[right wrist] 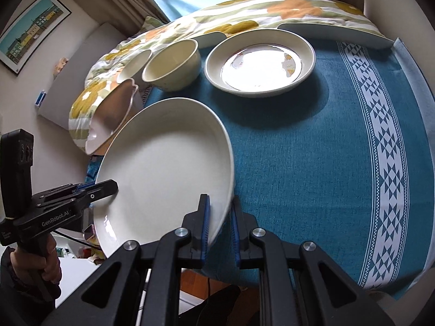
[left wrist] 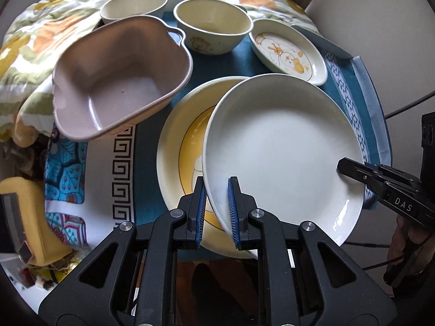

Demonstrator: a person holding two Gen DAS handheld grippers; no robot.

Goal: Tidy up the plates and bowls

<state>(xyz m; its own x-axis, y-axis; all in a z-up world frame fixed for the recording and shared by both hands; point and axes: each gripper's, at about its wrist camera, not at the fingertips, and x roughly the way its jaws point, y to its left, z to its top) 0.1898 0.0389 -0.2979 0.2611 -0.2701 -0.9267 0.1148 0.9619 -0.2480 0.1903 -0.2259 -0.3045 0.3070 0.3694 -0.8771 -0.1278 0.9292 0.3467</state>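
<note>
Tilting downward, both tools [left wrist: 216, 209] [right wrist: 220, 228] pinch the white plate's [left wrist: 282, 152] opposite rims.

White plate [left wrist: 282, 157] looks glazed ceramic, glossy and smooth; pink bowl [left wrist: 122, 81] a satin plastic; teal cloth [right wrist: 312, 135] coarse, matt weave; quilt [left wrist: 40, 35] soft printed fabric; both tools matt black plastic with ribbed blue pads [left wrist: 233, 212] and shiny metal pins [right wrist: 182, 231]
</note>
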